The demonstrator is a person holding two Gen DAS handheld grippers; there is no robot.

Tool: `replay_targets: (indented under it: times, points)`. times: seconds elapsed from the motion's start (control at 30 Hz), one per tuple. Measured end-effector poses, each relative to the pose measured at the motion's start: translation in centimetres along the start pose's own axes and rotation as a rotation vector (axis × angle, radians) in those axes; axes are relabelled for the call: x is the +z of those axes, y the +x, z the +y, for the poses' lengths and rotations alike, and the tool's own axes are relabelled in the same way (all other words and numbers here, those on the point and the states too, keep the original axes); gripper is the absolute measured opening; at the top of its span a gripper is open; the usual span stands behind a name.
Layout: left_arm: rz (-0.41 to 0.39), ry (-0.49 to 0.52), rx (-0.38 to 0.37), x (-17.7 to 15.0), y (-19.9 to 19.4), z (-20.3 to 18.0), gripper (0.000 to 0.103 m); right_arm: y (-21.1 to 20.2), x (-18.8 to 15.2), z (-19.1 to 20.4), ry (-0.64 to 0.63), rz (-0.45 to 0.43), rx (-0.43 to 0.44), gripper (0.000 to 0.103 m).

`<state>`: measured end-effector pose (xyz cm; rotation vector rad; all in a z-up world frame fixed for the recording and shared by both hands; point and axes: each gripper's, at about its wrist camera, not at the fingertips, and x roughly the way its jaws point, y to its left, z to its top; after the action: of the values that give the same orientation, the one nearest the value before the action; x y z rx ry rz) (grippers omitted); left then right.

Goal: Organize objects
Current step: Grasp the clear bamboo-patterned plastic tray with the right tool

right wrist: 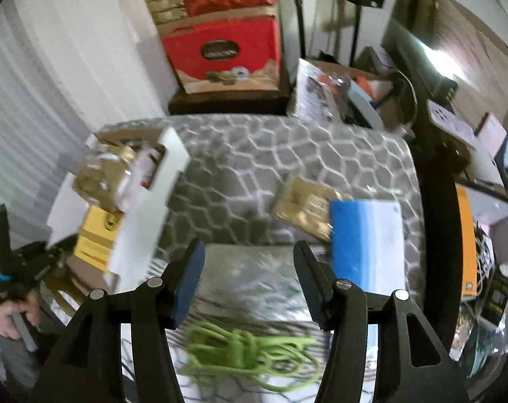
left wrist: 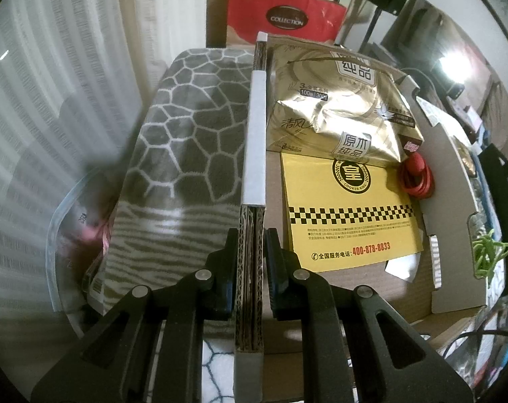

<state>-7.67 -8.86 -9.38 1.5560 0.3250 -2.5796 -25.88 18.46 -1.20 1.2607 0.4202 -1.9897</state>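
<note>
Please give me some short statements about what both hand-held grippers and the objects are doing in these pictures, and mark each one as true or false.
1. The left hand-held gripper is shut on the wall of the shallow brown cardboard box. True.
2. The right hand-held gripper grips the bright green coiled cord. False: its jaws are open with nothing between them; the cord lies on the grey patterned cloth.
3. A red coiled cord lies inside the box. True.
4. The box holds no packets. False: a gold foil tissue pack and a yellow printed booklet lie in it.
5. A blue-and-white flat pack lies on the cloth. True.
</note>
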Motion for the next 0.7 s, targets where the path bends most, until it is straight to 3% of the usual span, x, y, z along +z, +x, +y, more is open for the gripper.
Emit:
replay_targets:
  times: [0.23, 0.7]
  points:
    - [0.001, -0.002, 0.003, 0.1, 0.1, 0.2, 0.013, 0.8, -1.8, -2.5, 0.043, 0.034, 0.015, 0.056]
    - [0.001, -0.004, 0.006, 0.1, 0.1, 0.2, 0.013, 6.9, -0.8, -4.2, 0.111, 0.147, 0.083, 0.051]
